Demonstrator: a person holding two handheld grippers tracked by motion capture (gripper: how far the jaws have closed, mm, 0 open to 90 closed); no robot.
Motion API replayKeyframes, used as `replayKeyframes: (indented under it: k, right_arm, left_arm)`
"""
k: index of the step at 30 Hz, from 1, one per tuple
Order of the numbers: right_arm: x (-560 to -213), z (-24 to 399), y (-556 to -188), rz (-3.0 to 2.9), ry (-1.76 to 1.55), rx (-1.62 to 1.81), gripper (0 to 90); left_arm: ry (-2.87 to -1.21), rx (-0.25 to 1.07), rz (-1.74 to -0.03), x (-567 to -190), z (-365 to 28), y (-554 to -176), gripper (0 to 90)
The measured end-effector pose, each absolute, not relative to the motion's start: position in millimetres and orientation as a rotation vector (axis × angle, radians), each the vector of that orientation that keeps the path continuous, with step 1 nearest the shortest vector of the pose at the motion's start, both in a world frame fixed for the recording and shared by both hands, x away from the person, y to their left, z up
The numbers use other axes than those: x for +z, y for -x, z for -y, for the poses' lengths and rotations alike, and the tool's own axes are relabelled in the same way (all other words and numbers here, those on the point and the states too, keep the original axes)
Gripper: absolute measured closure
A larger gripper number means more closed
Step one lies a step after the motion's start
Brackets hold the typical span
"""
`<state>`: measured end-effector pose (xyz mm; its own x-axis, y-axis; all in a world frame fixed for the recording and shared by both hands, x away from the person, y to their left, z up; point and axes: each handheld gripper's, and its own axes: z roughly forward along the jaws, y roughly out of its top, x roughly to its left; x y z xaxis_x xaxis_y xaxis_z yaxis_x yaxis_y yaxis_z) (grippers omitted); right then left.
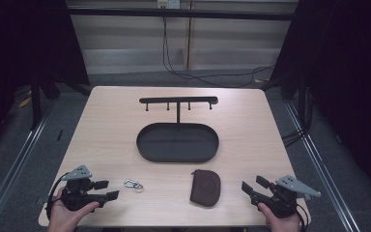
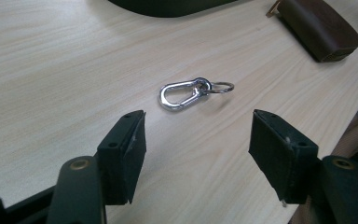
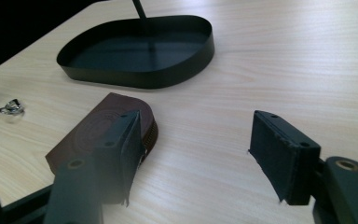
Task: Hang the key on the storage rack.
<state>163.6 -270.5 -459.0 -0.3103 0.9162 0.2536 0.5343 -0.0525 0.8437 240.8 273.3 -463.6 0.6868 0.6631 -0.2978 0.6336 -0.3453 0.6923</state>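
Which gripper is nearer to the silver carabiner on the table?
Left. The left gripper sits just beside the carabiner, jaws open toward it. The right gripper is farther, beyond the brown pouch.

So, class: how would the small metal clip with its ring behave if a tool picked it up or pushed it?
The clip looks like stiff metal, so it probably won't bend. It lies flat, so it likely slides rather than rolls. Its ring hangs loose and may swing.

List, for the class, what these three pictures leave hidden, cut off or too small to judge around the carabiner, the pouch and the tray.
- Carabiner: too small in the high view to tell whether its gate is shut.
- Brown pouch: in the right gripper view a jaw covers its near corner; in the left gripper view the top edge cuts it.
- Black tray: the rack's post hides part of its far rim in the high view.
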Motion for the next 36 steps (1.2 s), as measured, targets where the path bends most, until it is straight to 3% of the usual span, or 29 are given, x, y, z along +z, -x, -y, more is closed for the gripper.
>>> replayKeyframes:
  k: [11,15,19,36]
  right_arm:
    - [-463,268,-168,-1.907,-1.560,1.284,27.2]
    - [-462,268,-167,-1.893,-1.555,1.280,29.3]
    - [-462,268,-167,-1.893,-1.554,1.282,28.4]
    - [-465,265,-170,-1.941,-1.555,1.274,26.8]
  left_arm:
    - [-2.080,0.035,-0.984,-464,-272,-240,35.9]
    - [-2.097,0.006,-0.941,-464,-269,-239,43.5]
    - [-2.118,-0.003,-0.911,-462,-266,-238,45.0]
    - [-2.301,0.058,-0.804,-441,-238,-260,43.4]
